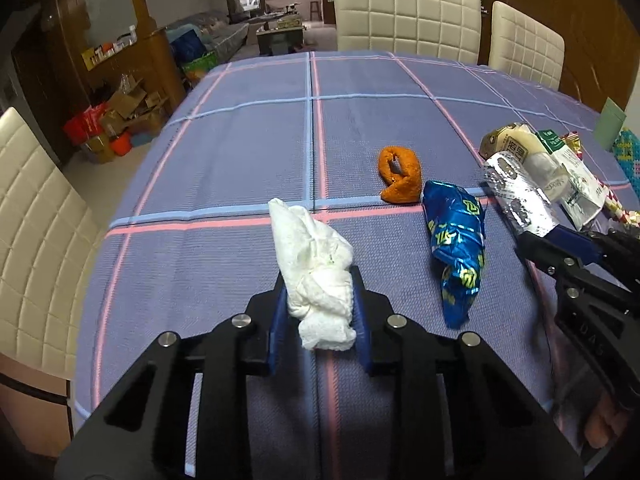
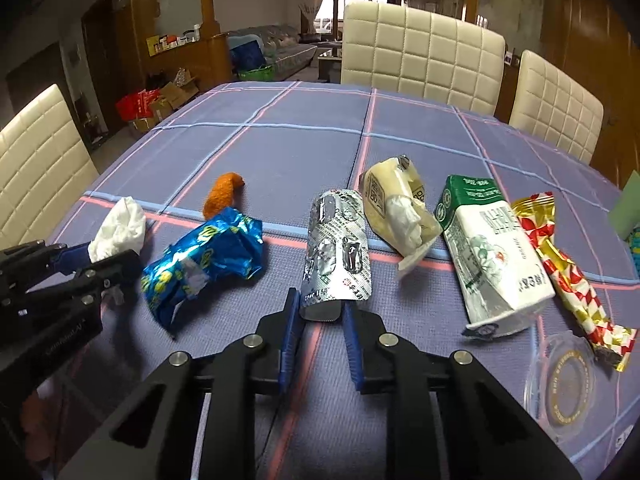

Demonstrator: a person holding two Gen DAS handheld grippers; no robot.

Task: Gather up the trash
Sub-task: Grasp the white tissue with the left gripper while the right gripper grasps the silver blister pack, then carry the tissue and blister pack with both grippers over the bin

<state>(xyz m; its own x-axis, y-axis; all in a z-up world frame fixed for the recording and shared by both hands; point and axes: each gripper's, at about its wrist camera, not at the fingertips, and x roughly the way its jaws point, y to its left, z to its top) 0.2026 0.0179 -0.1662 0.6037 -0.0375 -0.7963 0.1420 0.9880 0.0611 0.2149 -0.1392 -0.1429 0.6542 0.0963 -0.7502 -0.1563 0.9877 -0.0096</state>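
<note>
While both hands work at once, my left gripper [image 1: 320, 300] is clamped on the tissue [image 1: 312, 264] to lift it. My right gripper [image 2: 320, 316] pinches the foil pill sheet [image 2: 338, 256] by its near edge off the desk [image 2: 280, 152].

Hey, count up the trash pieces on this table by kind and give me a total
Crumpled tissue: 1
Orange peel: 1
Snack wrappers, blue and red-gold: 2
Foil blister pack: 1
Beige pouch: 1
Milk carton: 1
Clear plastic lid: 1
Total: 8
</note>
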